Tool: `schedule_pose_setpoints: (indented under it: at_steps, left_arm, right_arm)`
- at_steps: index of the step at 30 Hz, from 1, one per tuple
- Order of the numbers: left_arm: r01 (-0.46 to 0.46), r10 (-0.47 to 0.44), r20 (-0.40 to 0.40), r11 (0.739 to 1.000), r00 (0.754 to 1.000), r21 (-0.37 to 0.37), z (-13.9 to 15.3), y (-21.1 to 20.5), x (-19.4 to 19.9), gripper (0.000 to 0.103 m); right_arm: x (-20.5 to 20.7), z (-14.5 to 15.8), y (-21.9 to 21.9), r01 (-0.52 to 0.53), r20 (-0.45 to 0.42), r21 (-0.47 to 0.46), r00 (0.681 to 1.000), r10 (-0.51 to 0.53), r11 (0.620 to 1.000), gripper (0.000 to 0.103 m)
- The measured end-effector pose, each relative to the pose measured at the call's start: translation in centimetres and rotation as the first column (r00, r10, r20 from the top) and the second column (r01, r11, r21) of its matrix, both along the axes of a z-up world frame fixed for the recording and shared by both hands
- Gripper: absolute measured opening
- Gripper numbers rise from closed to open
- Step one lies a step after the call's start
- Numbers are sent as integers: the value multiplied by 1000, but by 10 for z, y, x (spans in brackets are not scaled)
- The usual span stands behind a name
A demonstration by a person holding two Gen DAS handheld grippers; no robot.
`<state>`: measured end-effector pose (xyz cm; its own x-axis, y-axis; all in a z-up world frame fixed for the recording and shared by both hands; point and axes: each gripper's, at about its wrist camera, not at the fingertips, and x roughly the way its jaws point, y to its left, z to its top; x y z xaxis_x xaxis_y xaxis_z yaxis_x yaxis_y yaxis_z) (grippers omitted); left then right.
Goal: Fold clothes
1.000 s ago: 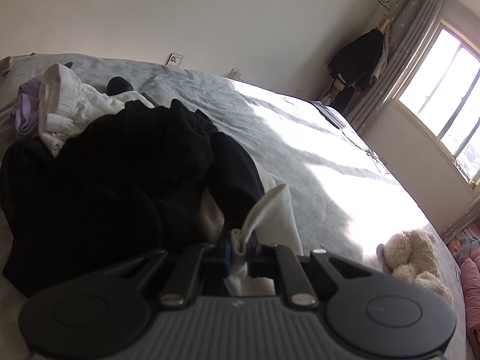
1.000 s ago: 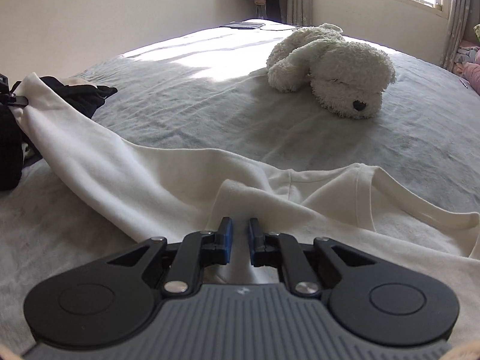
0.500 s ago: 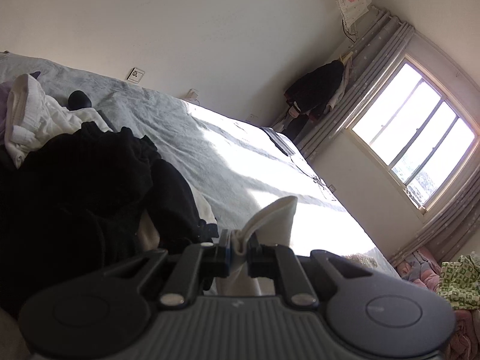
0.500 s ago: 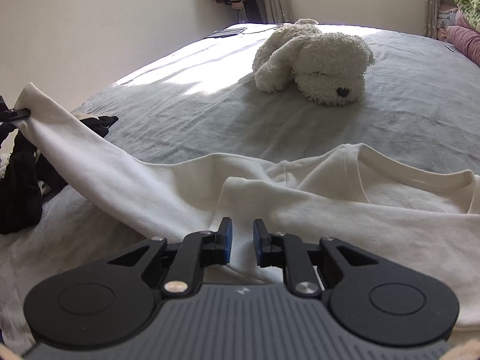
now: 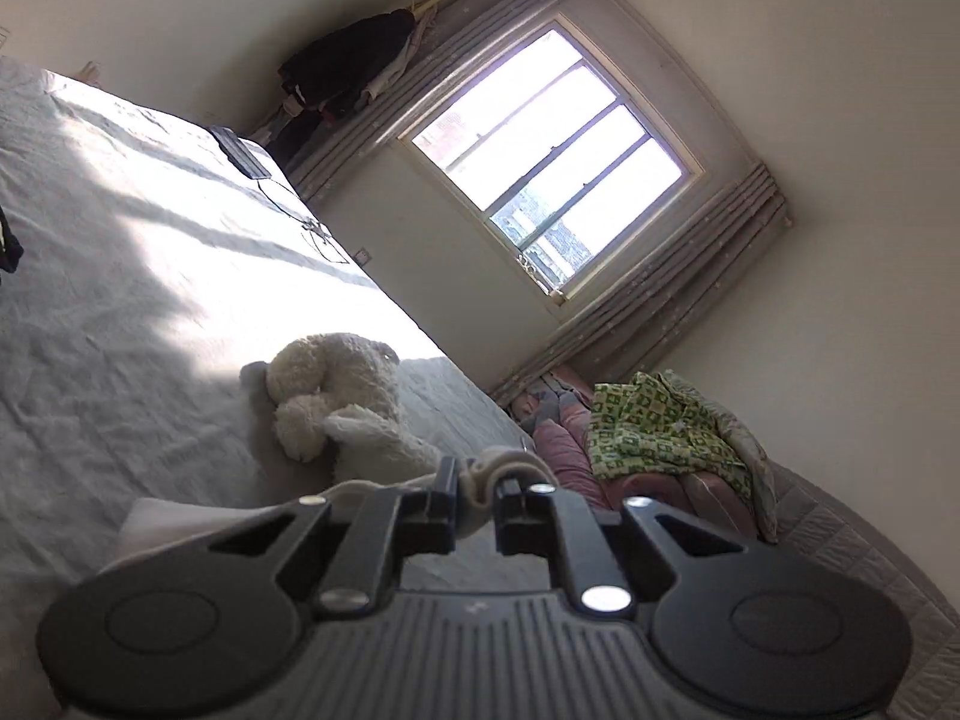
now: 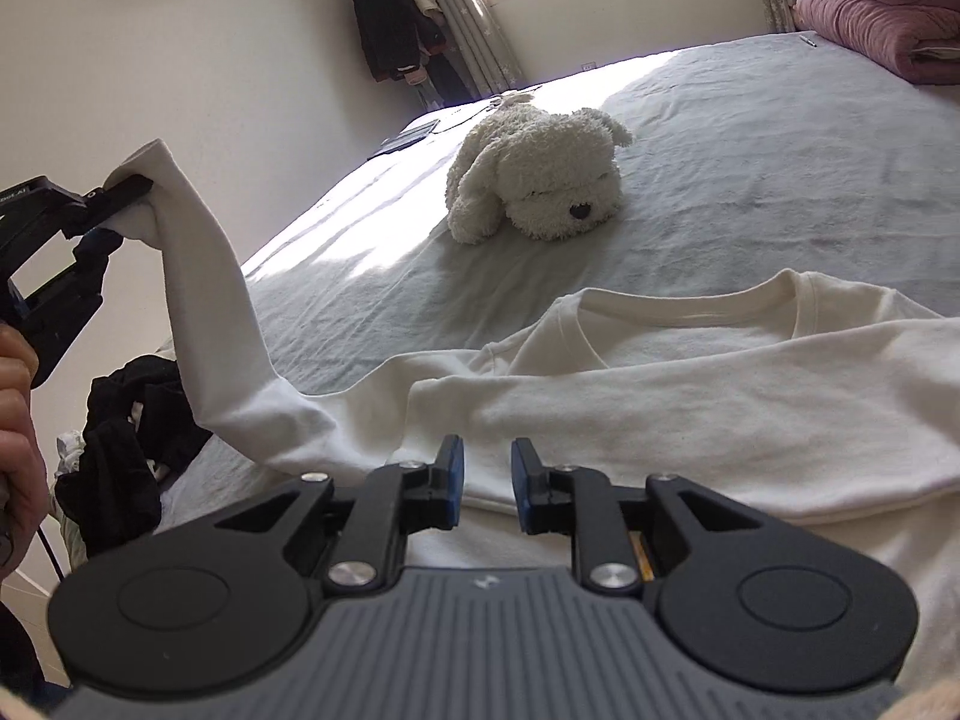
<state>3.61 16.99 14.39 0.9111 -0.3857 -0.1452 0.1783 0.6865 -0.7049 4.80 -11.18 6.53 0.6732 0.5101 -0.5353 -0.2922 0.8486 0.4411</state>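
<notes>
the left gripper (image 6: 129,195) is clamped on the cuff of a cream long-sleeved shirt (image 6: 690,396), lifting that sleeve (image 6: 204,300) steeply above the grey bed (image 6: 750,180). the right gripper (image 6: 486,480) hovers over the shirt's body, jaws apart with nothing pinched. the shirt lies flat, collar toward the window (image 5: 558,174), its other sleeve folded across the chest. a white plush dog (image 6: 540,180) sits beyond the collar; a pile of black clothes (image 6: 132,432) lies under the raised sleeve.

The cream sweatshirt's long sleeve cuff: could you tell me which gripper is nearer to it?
Left. The left gripper is shut on the sleeve cuff, lifted off the bed; the right gripper hovers open above the sweatshirt's body.
</notes>
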Motion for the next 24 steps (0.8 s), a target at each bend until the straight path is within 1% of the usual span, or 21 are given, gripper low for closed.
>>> schedule_pose_setpoints:
  at_steps: [1,2,3,4,5,6,7,9,11,13,15,16,17,18,19,20,22,24]
  left_arm:
    - [85,-85,2,996,996,20,-3,-20,1,13]
    - [167,-167,2,985,986,41,-6,-39,2,19]
    - [229,-230,-1,971,973,62,-10,-49,2,28]
    - [253,-254,-1,964,967,82,-13,-51,2,36]
    - [270,-272,1,958,962,98,-16,-52,2,53]
    - [256,-258,13,962,966,97,-17,-46,2,60]
    - [234,-236,17,969,972,84,-19,-38,3,61]
    - [202,-202,2,979,979,35,-23,-17,9,61]
    - [149,-149,-42,989,988,-14,-32,1,13,61]
    - [115,-118,-89,993,989,-33,-40,10,18,61]
    - [103,-108,-140,994,984,-41,-47,13,23,59]
    - [105,-108,-160,994,981,-26,-49,12,24,59]
    - [108,-108,-179,994,978,-12,-52,11,25,59]
    - [110,-107,-198,994,974,5,-54,10,26,59]
    - [114,-104,-208,993,973,39,-54,8,26,59]
    - [119,-101,-218,990,971,72,-54,5,26,59]
    - [142,-105,-243,980,964,138,-55,-1,25,59]
    - [174,-117,-283,967,952,185,-58,-8,26,59]
  right_arm:
    - [-3,-2,-13,26,-9,24,1000,-26,999,22]
    - [-4,-6,-25,52,-26,55,998,-50,997,24]
    - [-6,-10,-38,77,-46,87,996,-73,993,24]
    - [-7,-16,-50,102,-71,120,993,-94,987,24]
    - [-10,-22,-60,125,-92,151,989,-112,981,24]
    - [-12,-28,-71,149,-113,181,985,-130,972,24]
    - [-14,-34,-80,171,-133,209,980,-145,963,24]
    - [-16,-45,-93,207,-166,263,972,-167,942,24]
    - [-18,-52,-99,228,-193,297,965,-175,927,24]
    - [-17,-52,-96,221,-197,315,967,-165,923,24]
    - [-16,-52,-93,215,-201,334,968,-154,918,24]
    - [-15,-52,-93,217,-205,346,967,-152,913,25]
    - [-15,-50,-96,229,-214,363,964,-159,903,30]
    - [-15,-49,-98,242,-223,381,961,-165,893,35]
    - [-15,-47,-101,254,-232,390,957,-172,885,44]
    - [-15,-44,-104,264,-238,377,954,-183,888,44]
    - [-14,-33,-109,273,-201,329,956,-215,904,45]
    - [-6,-24,-114,271,-168,299,959,-229,915,46]
